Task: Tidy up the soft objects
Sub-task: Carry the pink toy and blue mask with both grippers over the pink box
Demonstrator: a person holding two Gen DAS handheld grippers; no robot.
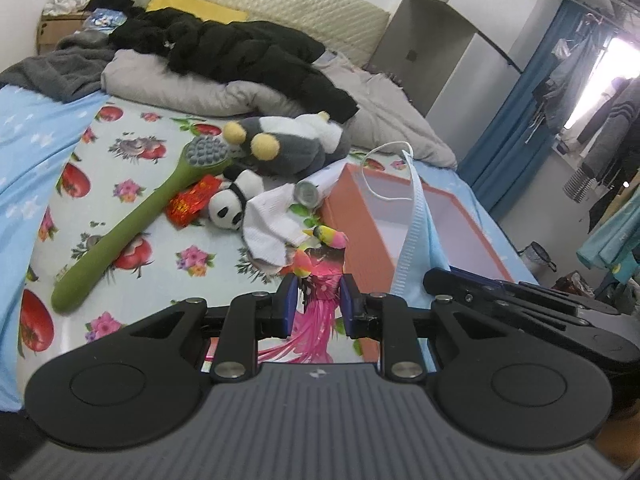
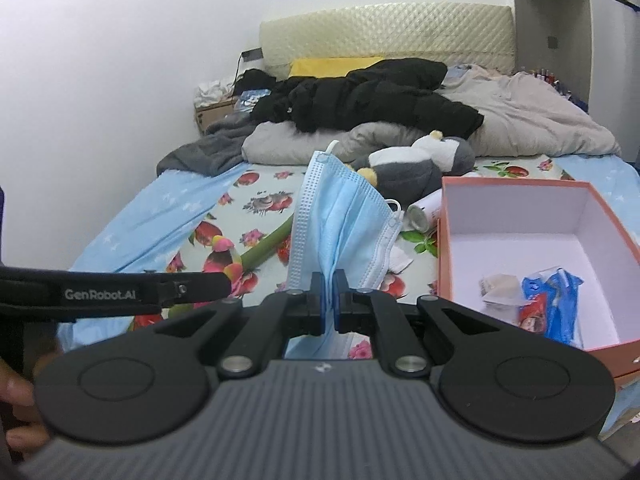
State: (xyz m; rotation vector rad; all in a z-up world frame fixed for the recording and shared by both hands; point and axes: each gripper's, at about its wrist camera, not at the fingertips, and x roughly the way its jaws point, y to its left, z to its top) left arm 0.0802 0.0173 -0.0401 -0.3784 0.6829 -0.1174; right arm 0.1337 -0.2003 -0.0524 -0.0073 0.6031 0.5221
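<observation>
While the left gripper (image 1: 319,304) is clamped on a pink feathered toy (image 1: 320,280), the right gripper (image 2: 329,300) pinches a blue face mask (image 2: 340,216) by its lower edge. Both look light and floppy, so the mask likely sags. Beyond sits the open orange box (image 2: 608,216), with a penguin plush (image 2: 416,164) farther back

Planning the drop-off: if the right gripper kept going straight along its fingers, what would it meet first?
Probably the bed sheet just left of the orange box, short of the grey plush; depth is unclear. The right gripper holds the blue mask.

White lettering "GenRobot.AI" stands on the black strap-like side of the left gripper (image 2: 188,286), at the frame's left. Nothing else is readable.
</observation>
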